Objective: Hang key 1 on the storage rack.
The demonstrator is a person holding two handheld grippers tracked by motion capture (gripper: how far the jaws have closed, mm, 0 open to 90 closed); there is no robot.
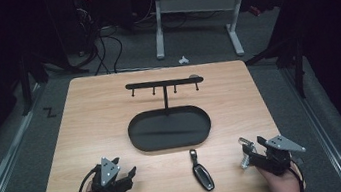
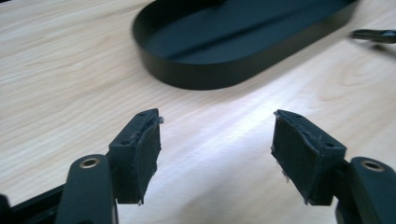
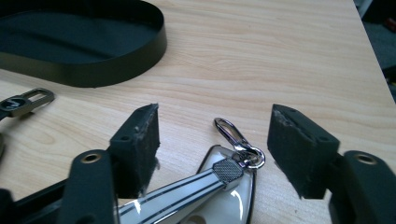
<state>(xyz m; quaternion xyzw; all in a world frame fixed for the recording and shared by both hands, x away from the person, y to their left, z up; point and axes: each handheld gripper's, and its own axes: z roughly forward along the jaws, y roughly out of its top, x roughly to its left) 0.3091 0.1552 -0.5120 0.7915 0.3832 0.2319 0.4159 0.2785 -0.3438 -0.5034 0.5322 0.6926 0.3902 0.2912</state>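
Here the right tool [image 3: 212, 135] stood released around a silver key fob [image 3: 219, 175] near the surface's [image 1: 110, 109] front right corner; closing came next.

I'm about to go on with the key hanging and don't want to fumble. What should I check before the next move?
1. Right gripper open over the silver key fob: ok, pads not pressing on it.
2. Fob's clasp free for hanging: ok, it lies flat on the table.
3. Left gripper free: ok, open above bare wood.
4. Black key fob out of the way: ok, apart between the hands.
5. Hook rack upright in its tray: ok.
6. Hooks free: ok, nothing hangs on them.
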